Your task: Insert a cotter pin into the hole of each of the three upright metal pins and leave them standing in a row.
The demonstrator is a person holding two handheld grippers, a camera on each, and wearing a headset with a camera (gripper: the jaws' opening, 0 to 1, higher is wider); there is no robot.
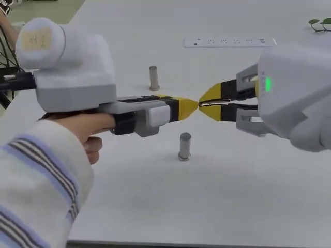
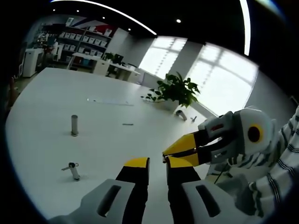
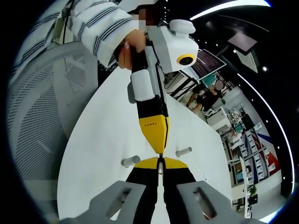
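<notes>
Head view: right tongs (image 1: 202,105) pinch cotter pin (image 1: 213,105) (left tongs (image 1: 195,106) tip-to-tip).

Seen from the head view, the left gripper (image 1: 192,106) and right gripper (image 1: 206,105) meet tip to tip. From there, one upright pin (image 1: 153,78) stands at 11 o'clock and the second pin (image 1: 184,146) at 6 o'clock. The power strip (image 1: 230,42) lies well apart at 1 o'clock. The table (image 1: 238,201) is open at 4 o'clock.

head view: above, looking down, pretty close over the table (image 1: 232,201)
left gripper view: low, faces the windows (image 2: 219,88)
right gripper view: rolled, faces the person's sleeve (image 3: 100,23)
shared: left hand-held gripper (image 1: 194,106), right hand-held gripper (image 1: 201,105), metal pins (image 1: 184,146)
</notes>
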